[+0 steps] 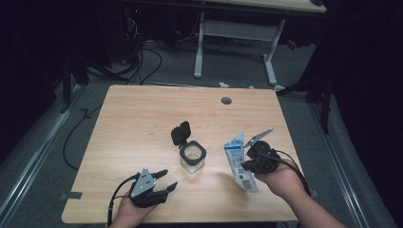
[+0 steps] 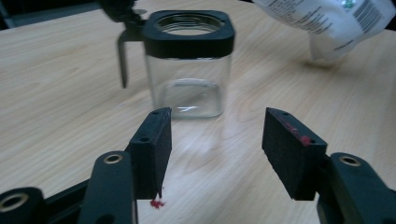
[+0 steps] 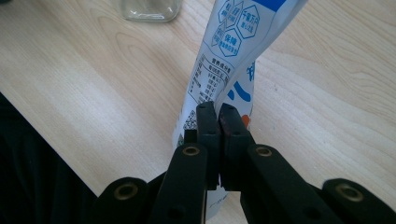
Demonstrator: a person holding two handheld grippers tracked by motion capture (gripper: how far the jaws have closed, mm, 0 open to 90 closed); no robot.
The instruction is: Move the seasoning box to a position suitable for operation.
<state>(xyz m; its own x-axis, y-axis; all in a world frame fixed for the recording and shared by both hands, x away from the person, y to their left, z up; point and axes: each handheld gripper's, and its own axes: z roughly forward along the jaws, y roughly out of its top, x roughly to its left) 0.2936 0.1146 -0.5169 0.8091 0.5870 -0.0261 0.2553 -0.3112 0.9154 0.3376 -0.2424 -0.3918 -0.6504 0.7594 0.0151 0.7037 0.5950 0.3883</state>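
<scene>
Behind right hand-held gripper (image 3: 218, 116), pouch (image 3: 233, 51) half-hidden

A white plastic pouch printed with blue hexagons and small black text (image 1: 240, 164) hangs tilted above the right side of the wooden table, pinched at one edge, its open top towards the jar. The print and a barcode show on its creased sides. Just beside it, near the middle of the table, a square clear glass jar with a black rim (image 1: 193, 159) stands upright and empty, its hinged black lid (image 1: 181, 132) swung open behind it.
</scene>
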